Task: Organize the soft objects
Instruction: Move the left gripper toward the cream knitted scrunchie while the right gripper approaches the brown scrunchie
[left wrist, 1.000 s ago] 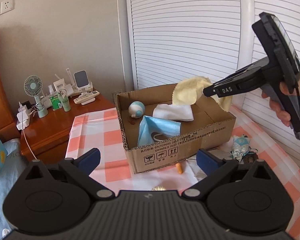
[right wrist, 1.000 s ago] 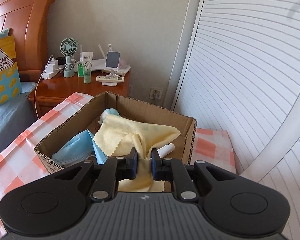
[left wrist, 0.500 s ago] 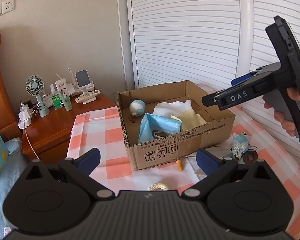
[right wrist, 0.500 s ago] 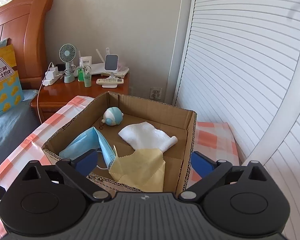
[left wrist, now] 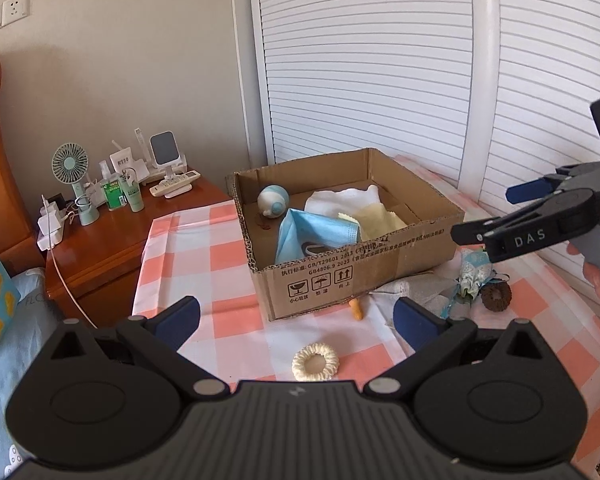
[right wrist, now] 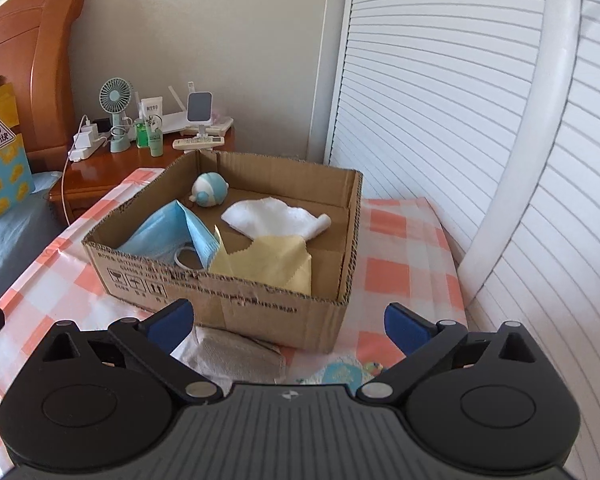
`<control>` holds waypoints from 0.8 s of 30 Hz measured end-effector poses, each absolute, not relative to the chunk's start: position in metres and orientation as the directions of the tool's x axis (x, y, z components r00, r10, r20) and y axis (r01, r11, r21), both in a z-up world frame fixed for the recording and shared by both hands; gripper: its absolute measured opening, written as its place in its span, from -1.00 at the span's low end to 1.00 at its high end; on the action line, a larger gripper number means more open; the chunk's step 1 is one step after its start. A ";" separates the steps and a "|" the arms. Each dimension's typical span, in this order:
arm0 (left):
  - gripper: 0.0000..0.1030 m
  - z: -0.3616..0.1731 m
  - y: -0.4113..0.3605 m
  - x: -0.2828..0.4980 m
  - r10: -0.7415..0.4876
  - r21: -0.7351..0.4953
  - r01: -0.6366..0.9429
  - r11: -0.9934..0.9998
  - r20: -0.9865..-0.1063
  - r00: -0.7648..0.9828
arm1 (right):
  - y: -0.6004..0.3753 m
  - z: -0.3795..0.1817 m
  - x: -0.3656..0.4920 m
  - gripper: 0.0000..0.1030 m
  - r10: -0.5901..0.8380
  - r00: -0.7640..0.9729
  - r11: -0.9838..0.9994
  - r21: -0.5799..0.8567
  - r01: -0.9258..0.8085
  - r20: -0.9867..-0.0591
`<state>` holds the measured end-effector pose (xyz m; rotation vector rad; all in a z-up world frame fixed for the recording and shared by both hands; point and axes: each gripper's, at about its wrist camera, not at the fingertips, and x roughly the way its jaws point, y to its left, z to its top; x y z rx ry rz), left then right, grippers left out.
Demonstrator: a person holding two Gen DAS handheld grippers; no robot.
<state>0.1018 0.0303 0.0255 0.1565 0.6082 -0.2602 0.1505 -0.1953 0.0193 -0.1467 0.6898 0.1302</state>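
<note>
The right gripper (right wrist: 286, 324) hangs with jaws spread wide and empty, having just been opening; the yellow cloth (right wrist: 266, 266) lies in the cardboard box (right wrist: 260, 312). Just below its jaws, against the box's near wall, lies a grey folded cloth (right wrist: 232, 354), long axis along that wall. The left gripper (left wrist: 296, 318), jaws open and empty, points at a cream scrunchie (left wrist: 315, 361) near the tabletop's front edge, likely its pick.

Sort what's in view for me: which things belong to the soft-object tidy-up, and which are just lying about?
Job:
box
yellow cloth
white cloth
mask
plush ball
cream scrunchie
brown scrunchie
grey cloth

Lying about:
fan
remote
green bottle
charger
</note>
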 end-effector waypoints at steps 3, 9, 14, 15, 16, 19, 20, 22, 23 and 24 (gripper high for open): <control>0.99 0.022 0.030 0.100 -0.194 0.073 0.292 0.954 -0.593 0.782 | -0.202 0.006 0.136 1.00 0.029 0.752 0.987 -0.099 -0.124 -0.659; 0.99 0.007 0.029 0.099 -0.189 0.077 0.301 0.951 -0.625 0.757 | -0.216 -0.020 0.112 1.00 -0.004 0.713 0.994 -0.082 -0.075 -0.701; 0.99 -0.005 0.028 0.104 -0.177 0.074 0.295 0.953 -0.654 0.735 | -0.222 -0.046 0.107 1.00 -0.039 0.667 0.994 -0.094 -0.047 -0.744; 0.99 -0.007 0.028 0.105 -0.174 0.075 0.295 0.953 -0.659 0.731 | -0.223 -0.050 0.107 1.00 -0.043 0.659 0.995 -0.095 -0.043 -0.751; 0.99 -0.010 0.027 0.106 -0.170 0.076 0.293 0.953 -0.665 0.727 | -0.225 -0.054 0.108 1.00 -0.046 0.653 0.995 -0.095 -0.039 -0.756; 0.99 -0.017 0.026 0.111 -0.162 0.076 0.290 0.954 -0.683 0.712 | -0.226 -0.061 0.109 1.00 -0.047 0.642 0.995 -0.092 -0.037 -0.766; 0.99 -0.019 0.025 0.112 -0.160 0.076 0.290 0.954 -0.688 0.708 | -0.227 -0.064 0.111 1.00 -0.048 0.637 0.995 -0.093 -0.038 -0.769; 0.99 -0.025 0.023 0.117 -0.154 0.078 0.289 0.954 -0.699 0.698 | -0.228 -0.069 0.114 1.00 -0.056 0.622 0.995 -0.097 -0.032 -0.781; 0.99 -0.028 0.023 0.119 -0.149 0.080 0.287 0.955 -0.705 0.693 | -0.229 -0.072 0.116 1.00 -0.062 0.609 0.994 -0.100 -0.030 -0.791; 0.99 -0.031 0.022 0.122 -0.144 0.081 0.283 0.956 -0.712 0.688 | -0.230 -0.073 0.116 1.00 -0.054 0.614 0.996 -0.090 -0.028 -0.788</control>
